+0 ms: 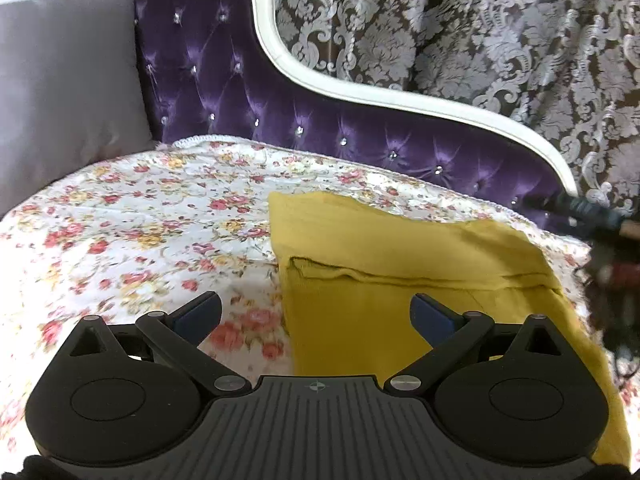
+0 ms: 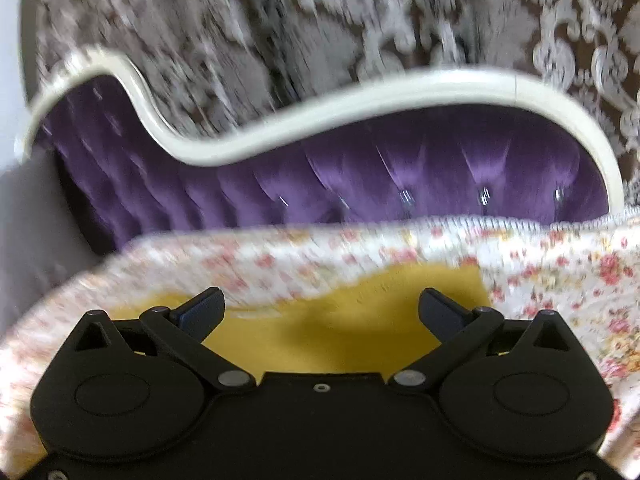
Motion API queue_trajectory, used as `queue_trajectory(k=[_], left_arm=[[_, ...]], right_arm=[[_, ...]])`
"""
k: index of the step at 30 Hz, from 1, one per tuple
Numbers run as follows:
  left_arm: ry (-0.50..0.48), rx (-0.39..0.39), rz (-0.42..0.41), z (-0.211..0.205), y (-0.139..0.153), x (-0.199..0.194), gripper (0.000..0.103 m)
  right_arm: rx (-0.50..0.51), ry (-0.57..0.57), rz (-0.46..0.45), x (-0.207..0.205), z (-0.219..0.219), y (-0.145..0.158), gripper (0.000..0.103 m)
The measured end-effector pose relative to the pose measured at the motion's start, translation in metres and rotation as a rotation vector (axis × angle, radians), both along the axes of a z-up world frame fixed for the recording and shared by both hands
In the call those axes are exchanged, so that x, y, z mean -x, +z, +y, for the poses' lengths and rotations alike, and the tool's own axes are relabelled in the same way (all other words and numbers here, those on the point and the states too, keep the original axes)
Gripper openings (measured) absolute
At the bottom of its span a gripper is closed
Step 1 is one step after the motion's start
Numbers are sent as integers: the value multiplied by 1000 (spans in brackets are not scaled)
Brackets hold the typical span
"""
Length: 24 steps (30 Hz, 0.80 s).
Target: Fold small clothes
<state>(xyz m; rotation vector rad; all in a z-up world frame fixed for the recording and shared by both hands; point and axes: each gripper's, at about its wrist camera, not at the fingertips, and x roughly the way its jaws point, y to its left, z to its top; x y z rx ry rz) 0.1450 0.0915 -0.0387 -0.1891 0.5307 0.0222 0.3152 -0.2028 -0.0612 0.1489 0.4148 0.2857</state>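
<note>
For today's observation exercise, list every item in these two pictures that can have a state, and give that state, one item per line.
Left hand-held gripper: open, holding nothing.
Right hand-held gripper: open, holding nothing.
Yellow garment: lying flat on the bedspread, partly folded, one layer over another.
Floral bedspread: spread out under the garment.
Grey pillow: upright against the headboard.
Curtain: hanging closed behind.

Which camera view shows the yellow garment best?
The left wrist view: the yellow garment lies sharp there, its folded edge visible. The right wrist view is blurred and shows only a yellow patch between the open gripper's fingers.
</note>
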Motion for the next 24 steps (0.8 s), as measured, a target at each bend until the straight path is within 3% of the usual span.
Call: queue_trajectory(k=[5,11,17,24], left_arm=[[11,36,-39,-8,6,40,102],[-27,36,-54,-21,10,80,102],[-69,2,-51,-36,4,116,101],[-60,10,5,-39,-9,145,101]], right_arm=[[33,66,-70,71,-8,34,103],[7,91,-85,144,-27,41,103],[-22,21,-54,201,-53,15,103],[41,-63,-10,259,-59,-24,103]])
